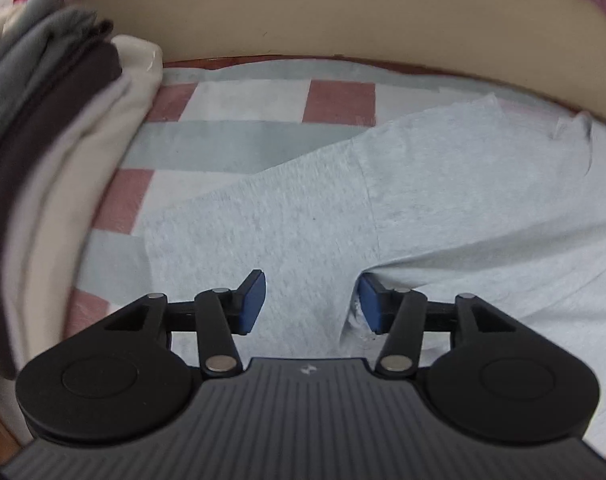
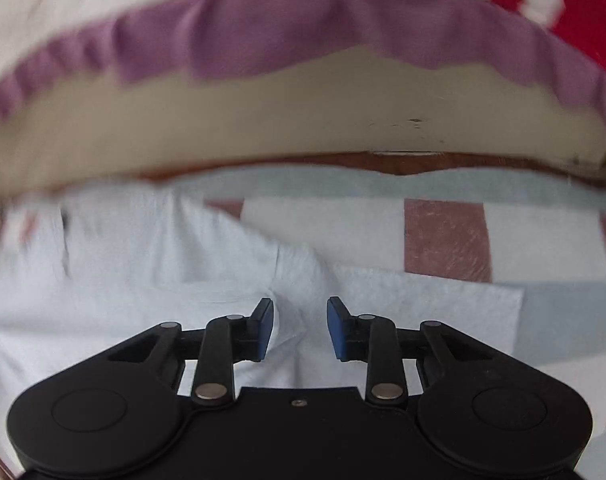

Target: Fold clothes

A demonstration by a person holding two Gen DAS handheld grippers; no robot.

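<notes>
On the checked bedcover [image 1: 239,136] the grey garment [image 1: 303,208] lies spread; I hold left gripper [image 1: 309,302] and right gripper [image 2: 299,328] open over its sleeves. Next I judge: pinch, fold inward.

A light grey T-shirt [image 1: 303,208] is seen spread flat on a checked bedcover, one short sleeve extended toward ten o'clock in the left wrist view. In the right wrist view, the garment [image 2: 143,264] is shown creased, a sleeve pointing toward three o'clock.
</notes>
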